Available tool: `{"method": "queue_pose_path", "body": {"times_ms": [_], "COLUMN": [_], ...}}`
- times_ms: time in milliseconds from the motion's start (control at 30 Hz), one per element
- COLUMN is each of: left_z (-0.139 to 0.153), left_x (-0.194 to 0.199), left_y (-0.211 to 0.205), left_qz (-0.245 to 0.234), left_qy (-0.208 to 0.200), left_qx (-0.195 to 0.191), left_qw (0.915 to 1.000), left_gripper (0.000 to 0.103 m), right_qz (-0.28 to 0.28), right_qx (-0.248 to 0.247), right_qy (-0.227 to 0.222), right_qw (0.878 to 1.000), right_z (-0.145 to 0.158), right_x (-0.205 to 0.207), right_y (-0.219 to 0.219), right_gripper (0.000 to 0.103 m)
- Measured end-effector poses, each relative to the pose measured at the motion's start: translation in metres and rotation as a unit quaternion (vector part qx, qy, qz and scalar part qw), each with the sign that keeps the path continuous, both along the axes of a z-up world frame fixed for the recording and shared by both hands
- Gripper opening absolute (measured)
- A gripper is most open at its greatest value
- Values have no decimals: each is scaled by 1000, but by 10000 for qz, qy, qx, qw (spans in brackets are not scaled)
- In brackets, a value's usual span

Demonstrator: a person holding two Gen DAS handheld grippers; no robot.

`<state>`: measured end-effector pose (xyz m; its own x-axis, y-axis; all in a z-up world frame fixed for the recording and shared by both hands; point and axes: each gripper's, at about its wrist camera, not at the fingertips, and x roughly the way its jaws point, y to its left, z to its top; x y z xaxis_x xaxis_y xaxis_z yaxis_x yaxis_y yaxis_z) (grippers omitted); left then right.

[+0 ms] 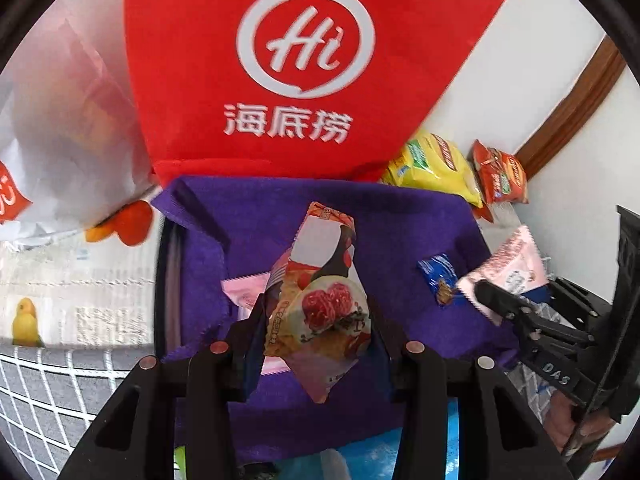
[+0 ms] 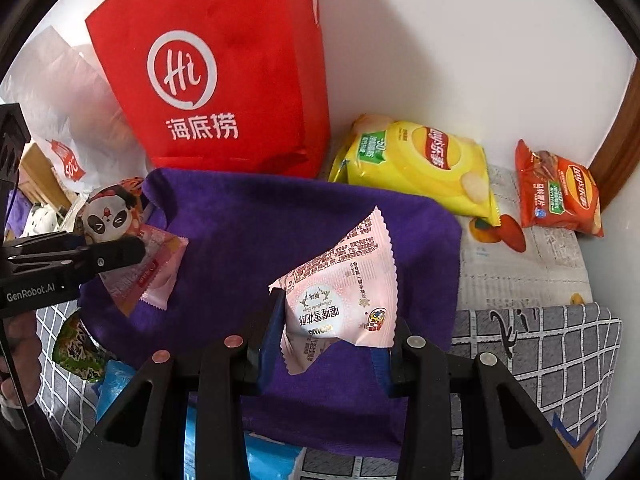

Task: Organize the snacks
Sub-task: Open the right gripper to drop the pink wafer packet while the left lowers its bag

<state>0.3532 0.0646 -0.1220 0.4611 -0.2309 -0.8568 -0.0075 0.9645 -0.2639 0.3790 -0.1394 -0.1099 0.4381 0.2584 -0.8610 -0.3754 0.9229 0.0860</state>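
My left gripper (image 1: 316, 320) is shut on a red-and-white snack packet with a red fruit picture (image 1: 320, 280), held above a purple cloth (image 1: 400, 216). My right gripper (image 2: 336, 324) is shut on a pink snack packet with printed text (image 2: 344, 292), also above the purple cloth (image 2: 260, 232). In the left wrist view the right gripper (image 1: 492, 296) holds the pink packet (image 1: 508, 268) at the right. In the right wrist view the left gripper (image 2: 120, 256) appears at the left with its packet (image 2: 148, 276). A pink packet (image 1: 244, 292) and a small blue packet (image 1: 440, 280) lie on the cloth.
A red bag with a white "Hi" logo (image 2: 224, 92) stands behind the cloth. A yellow chip bag (image 2: 420, 164) and an orange-red chip bag (image 2: 560, 192) lie at the right by the wall. A white plastic bag (image 1: 60, 120) is at the left. A panda-face item (image 2: 108, 216) and a green packet (image 2: 80, 348) are at the left.
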Motion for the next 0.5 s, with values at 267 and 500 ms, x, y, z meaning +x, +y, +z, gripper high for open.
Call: {"method": "queue_pose_path", "body": {"times_ms": [267,500], "left_z": [-10,-11], "left_x": [4,5], "left_y": [-9,-8], "left_qz": [-70,-54], "left_qy": [193,213], "left_qx": [-104,-153], "left_qw": [9997,9996], "left_gripper": [42,42], "right_qz": [59,62], "right_qx": [-112,-166], "right_qy": [74,3], "right_qw": [9999,9998], "right_z": [-6,-6], "right_x": [0,-1], "right_y": [9,11], "right_gripper": [40,40]}}
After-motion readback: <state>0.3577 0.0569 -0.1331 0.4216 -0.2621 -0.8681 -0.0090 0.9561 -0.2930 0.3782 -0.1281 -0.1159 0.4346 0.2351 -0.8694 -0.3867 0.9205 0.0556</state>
